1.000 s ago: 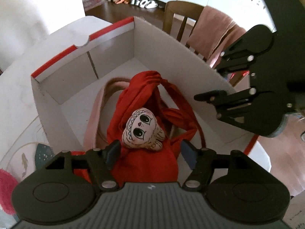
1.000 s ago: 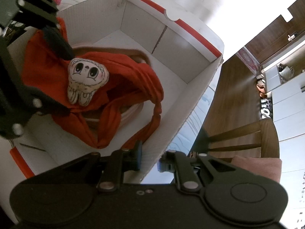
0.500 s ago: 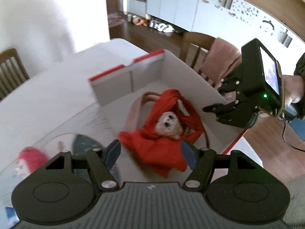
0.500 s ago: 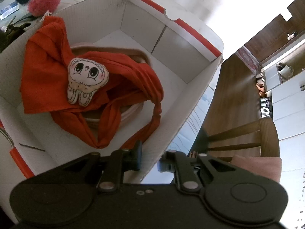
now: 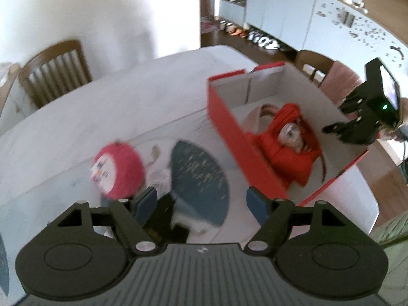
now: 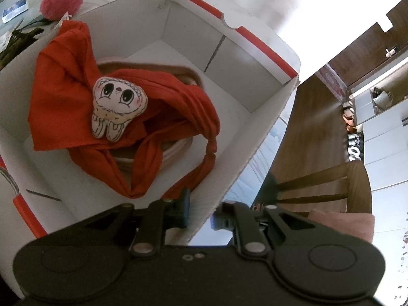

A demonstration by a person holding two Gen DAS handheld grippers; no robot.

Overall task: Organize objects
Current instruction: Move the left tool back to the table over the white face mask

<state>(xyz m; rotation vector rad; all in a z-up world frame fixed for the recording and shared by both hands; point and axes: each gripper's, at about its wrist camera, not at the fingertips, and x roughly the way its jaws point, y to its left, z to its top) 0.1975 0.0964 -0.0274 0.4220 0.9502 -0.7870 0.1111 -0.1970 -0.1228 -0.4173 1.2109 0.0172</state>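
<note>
A red-and-white cardboard box [image 5: 224,125] stands on the white table. It holds a red cloth [image 6: 63,76] with a small tooth-shaped plush [image 6: 118,107] on top, over a pink ring-shaped thing [image 6: 178,148]. My right gripper [image 6: 200,213] is shut on the box's near wall [image 6: 237,163], one finger inside and one outside. My left gripper [image 5: 201,204] is open and empty above the table, left of the box. A pink round plush [image 5: 118,170] lies just beyond its left finger. The plush also shows in the right wrist view [image 6: 63,0].
A dark blue fan-shaped print [image 5: 199,176] marks the table mat between my left fingers. Wooden chairs [image 5: 53,68] stand behind the table, another [image 6: 326,188] beside the box. A small blue-and-white card [image 6: 14,10] and dark stems [image 6: 17,38] lie near the plush.
My left gripper has pulled back out of the box and swung left over the table, open and empty. The red cloth stays in the box. The right gripper has not moved.
</note>
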